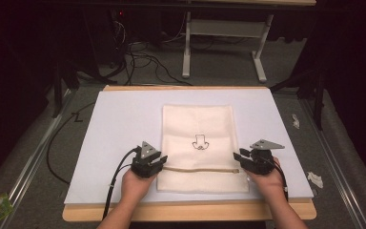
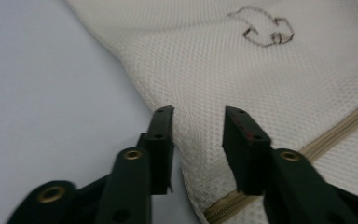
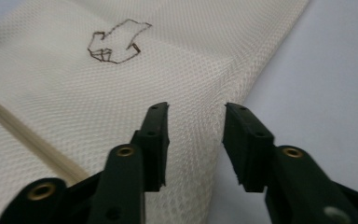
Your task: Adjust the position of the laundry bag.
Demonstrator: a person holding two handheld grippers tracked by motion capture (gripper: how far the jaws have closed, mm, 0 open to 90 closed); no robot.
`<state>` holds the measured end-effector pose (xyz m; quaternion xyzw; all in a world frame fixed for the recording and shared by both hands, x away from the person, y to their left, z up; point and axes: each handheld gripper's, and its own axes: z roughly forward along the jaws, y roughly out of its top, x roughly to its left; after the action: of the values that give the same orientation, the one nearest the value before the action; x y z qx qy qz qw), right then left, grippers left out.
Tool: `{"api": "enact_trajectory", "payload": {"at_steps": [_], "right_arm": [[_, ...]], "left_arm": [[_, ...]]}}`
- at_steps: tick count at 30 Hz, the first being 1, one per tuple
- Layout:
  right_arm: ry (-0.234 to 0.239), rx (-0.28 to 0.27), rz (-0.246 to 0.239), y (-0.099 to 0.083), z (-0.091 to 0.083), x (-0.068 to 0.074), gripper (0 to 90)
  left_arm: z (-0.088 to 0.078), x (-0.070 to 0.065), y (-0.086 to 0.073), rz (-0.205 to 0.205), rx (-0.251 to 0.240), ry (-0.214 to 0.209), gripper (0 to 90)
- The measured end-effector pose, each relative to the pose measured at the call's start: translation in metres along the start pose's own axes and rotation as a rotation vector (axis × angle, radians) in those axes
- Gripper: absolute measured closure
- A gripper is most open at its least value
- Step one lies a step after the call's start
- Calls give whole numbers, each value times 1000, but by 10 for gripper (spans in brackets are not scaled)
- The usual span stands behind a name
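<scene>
The cream mesh laundry bag (image 1: 200,143) lies flat on the white board (image 1: 124,124) covering the table, its long axis running away from the person, with the zipper (image 1: 200,169) crossing its near end. The left hand-held gripper (image 1: 159,161) and right hand-held gripper (image 1: 238,160) flank the bag at the zipper's ends, jaws parted and gripping nothing (mesh lies beneath them). This looks like regrasping the bag's side edges; next, each should pinch its edge.

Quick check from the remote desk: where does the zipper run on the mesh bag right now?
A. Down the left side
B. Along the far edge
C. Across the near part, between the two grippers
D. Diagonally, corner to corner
C: the zipper crosses the mesh bag near its front edge, running from the left gripper to the right gripper.
</scene>
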<state>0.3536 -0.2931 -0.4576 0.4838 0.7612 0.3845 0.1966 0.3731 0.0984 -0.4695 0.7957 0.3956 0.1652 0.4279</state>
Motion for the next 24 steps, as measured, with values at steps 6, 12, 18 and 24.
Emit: {"api": "enact_trajectory", "payload": {"at_steps": [6, 12, 18, 24], "right_arm": [[-17, -50, 34, -4, -33, -2, 523], [-16, -13, 72, -33, -53, -3, 521], [-41, 30, 83, -35, -40, 2, 570], [0, 66, 80, -36, -29, 4, 614]], "left_arm": [[-21, 1, 0, 2, -70, 0, 444], [-22, 6, -1, 19, -64, -103, 468], [-20, 6, 1, 1, -49, -117, 443], [-21, 1, 5, 24, -74, -82, 403]]}}
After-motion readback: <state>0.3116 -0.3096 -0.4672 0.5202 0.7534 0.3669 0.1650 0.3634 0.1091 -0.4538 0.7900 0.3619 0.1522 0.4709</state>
